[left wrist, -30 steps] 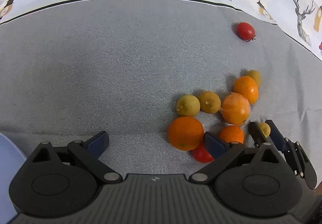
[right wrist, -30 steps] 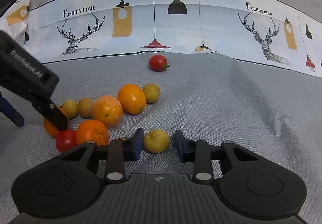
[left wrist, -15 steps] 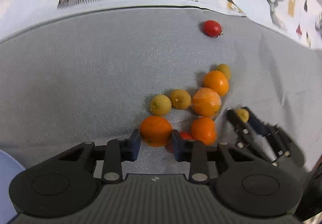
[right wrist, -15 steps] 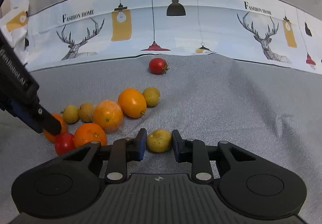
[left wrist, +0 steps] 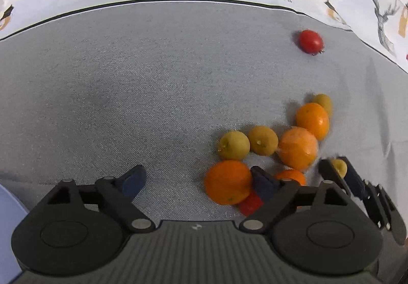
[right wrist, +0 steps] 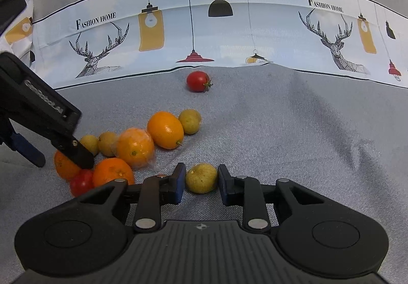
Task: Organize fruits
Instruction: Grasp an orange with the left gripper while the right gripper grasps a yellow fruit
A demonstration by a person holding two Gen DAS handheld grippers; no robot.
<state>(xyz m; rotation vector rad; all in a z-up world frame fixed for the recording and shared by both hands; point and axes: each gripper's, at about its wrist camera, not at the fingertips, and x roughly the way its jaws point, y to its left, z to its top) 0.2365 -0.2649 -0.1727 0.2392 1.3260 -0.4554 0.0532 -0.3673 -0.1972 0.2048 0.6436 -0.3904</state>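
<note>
Right wrist view, nearest first: the right gripper [right wrist: 199, 180] has its two blue-padded fingers [right wrist: 178, 179] pressed against either side of a small round yellow-green citrus fruit [right wrist: 201, 178], which sits on the grey woven cloth covering the bench [right wrist: 293, 136]. That fruit lies dead ahead of the right hand, centred in the grip, so a straight lift looks like all the next move needs.

To the left of it, the left gripper [left wrist: 196, 180] points steeply down over the pile. Its fingers are spreading wide with only bare cloth between them; its right-hand finger [left wrist: 262, 183] stands just beside a large round orange [left wrist: 228, 182], on the orange's far side from the gap, over a small red cherry tomato [left wrist: 251, 205]. The orange thus lies outside the gap, so the hand would have to shift toward the pile to straddle it.

Further off, two more yellow-green fruits [left wrist: 233, 145] and three oranges run in a touching row slanting away. A lone red tomato with a green stem [right wrist: 197, 81] lies well apart, near the deer-and-lamp printed backdrop [right wrist: 229, 36]
</note>
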